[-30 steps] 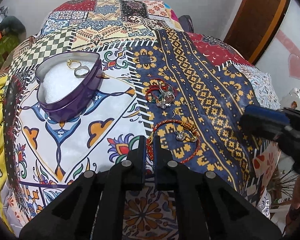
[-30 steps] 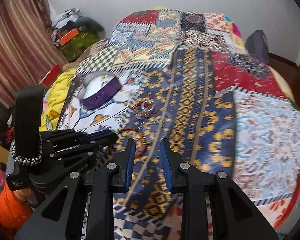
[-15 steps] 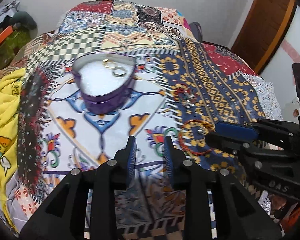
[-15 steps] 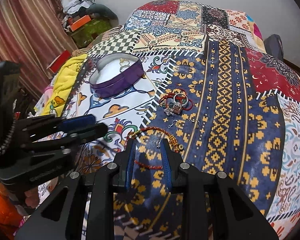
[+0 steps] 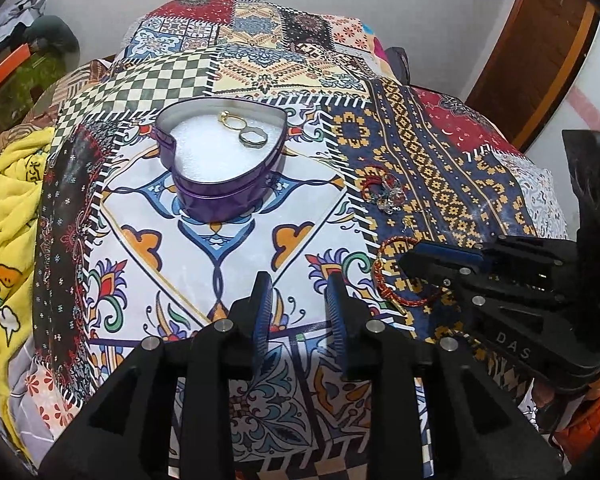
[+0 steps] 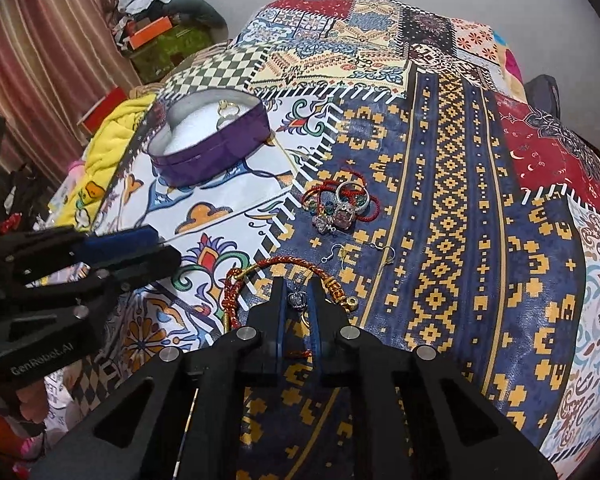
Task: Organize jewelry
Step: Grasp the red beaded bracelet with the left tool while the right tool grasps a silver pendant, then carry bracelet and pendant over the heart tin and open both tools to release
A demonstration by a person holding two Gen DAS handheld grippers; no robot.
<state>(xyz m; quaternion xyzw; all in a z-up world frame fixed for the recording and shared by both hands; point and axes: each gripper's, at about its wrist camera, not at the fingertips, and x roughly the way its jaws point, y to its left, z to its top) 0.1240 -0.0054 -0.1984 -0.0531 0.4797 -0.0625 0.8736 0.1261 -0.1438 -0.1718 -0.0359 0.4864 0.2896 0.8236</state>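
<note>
A purple heart-shaped tin [image 5: 220, 196] [image 6: 220, 148] with white padding holds a gold ring [image 5: 231, 119] and a silver ring [image 5: 254, 137]. A pile of rings on red cords [image 6: 342, 204] [image 5: 384, 192] lies on the patterned bedspread. Two hook earrings [image 6: 342, 254] lie below it. A red and gold braided bracelet [image 6: 260, 272] [image 5: 384, 276] lies nearest. My right gripper [image 6: 297, 300] is low over the bracelet, its jaws open around a small dark jewelled ring [image 6: 298, 301]. My left gripper [image 5: 296, 296] is open and empty, hovering in front of the tin.
A yellow blanket [image 5: 8, 208] lies at the bed's left edge. Boxes and clutter [image 6: 156, 28] stand by the curtain at the back left. A brown door [image 5: 540, 44] is at the back right.
My left gripper opened and drew back left, away from the bracelet. My right gripper moved in and down over the bracelet, its jaws now around the small ring.
</note>
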